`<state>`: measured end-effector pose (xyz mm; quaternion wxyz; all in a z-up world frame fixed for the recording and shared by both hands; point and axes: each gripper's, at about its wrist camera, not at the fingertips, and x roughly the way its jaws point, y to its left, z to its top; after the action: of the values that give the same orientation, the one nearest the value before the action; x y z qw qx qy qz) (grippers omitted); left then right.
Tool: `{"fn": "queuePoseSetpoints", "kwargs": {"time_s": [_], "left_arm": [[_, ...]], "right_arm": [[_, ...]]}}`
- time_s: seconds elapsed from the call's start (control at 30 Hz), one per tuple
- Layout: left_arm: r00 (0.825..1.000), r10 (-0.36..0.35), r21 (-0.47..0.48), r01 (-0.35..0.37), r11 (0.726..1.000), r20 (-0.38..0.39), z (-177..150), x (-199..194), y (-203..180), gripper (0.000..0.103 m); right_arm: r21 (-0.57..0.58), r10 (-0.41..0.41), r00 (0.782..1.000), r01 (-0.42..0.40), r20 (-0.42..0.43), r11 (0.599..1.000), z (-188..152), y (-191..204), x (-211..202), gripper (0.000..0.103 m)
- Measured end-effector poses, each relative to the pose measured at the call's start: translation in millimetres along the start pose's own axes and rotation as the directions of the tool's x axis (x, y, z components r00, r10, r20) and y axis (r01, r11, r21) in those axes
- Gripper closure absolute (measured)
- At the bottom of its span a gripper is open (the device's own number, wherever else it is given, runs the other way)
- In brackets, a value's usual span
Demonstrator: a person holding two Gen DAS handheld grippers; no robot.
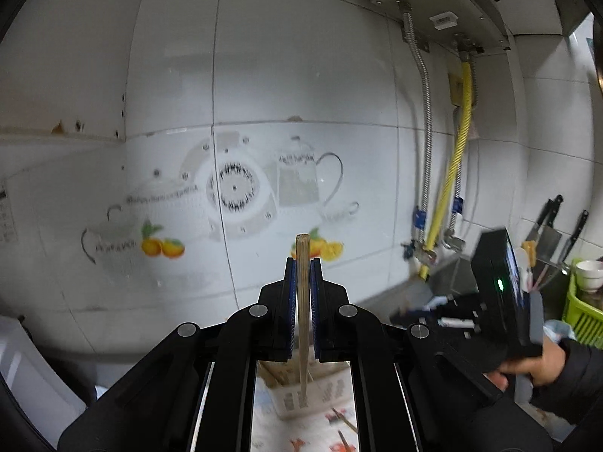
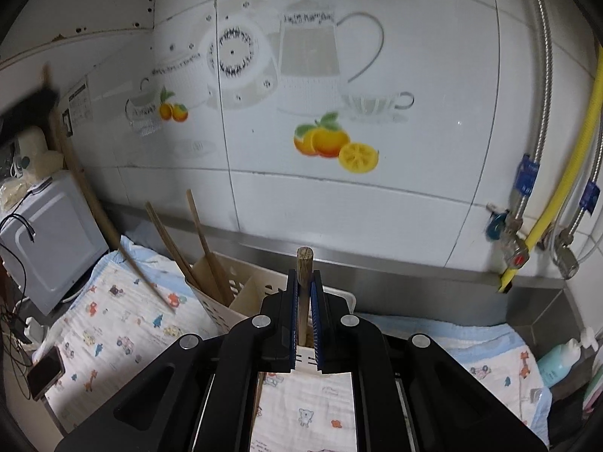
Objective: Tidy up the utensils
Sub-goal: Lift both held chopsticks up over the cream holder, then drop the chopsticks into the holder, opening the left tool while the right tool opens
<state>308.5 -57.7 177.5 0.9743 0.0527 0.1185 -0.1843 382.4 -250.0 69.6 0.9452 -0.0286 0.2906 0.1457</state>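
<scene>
Our left claw (image 1: 301, 286) grips a pale chopstick (image 1: 302, 301) upright between its blue pads, the stick's top rising above the fingertips against the tiled wall (image 1: 301, 75). Below, at six o'clock in the left wrist view, the stick's lower end hangs over a white slotted basket (image 1: 324, 395) standing on a printed cloth (image 1: 301, 433); whether the tip touches the basket we cannot tell. Our right claw (image 2: 304, 293) is clamped on a darker wooden handle (image 2: 303, 263), also upright, its rounded end poking above the fingers. Just behind it, in the right wrist view, the same white basket (image 2: 241, 293) stands against the steel back edge of the worktop (image 2: 414, 263); its left compartment holds a wooden spatula (image 2: 211, 271) and chopsticks (image 2: 169, 237) leaning toward eleven o'clock. One more long stick (image 2: 147, 278) slants above the cloth (image 2: 113, 320) at nine o'clock, blurred. In the left wrist view, at three o'clock, a green rack (image 1: 580, 320) holds a white cup (image 1: 589, 273), with knives (image 1: 546, 222) on the wall beside it.
</scene>
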Motion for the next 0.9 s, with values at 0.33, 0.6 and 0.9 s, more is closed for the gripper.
{"fn": "queuePoseSetpoints", "kwargs": {"time_s": [0.33, 0.6, 0.9], "left_arm": [[0.999, 0.038, -0.023, -0.038, 0.999, 0.000, 5, 42, 3, 0.097], [0.996, 0.051, -0.077, -0.057, 0.995, -0.078, -23, 76, 17, 0.097], [0.986, 0.042, -0.090, -0.057, 0.994, -0.159, -49, 96, 24, 0.097]], "right_arm": [[-0.002, 0.012, 1.000, -0.012, -0.021, 1.000, -9, -4, 13, 0.096], [0.000, 0.017, 1.000, -0.017, -0.023, 1.000, -14, -6, 16, 0.096], [0.002, 0.014, 1.000, -0.014, -0.022, 1.000, -16, -7, 16, 0.096]]}}
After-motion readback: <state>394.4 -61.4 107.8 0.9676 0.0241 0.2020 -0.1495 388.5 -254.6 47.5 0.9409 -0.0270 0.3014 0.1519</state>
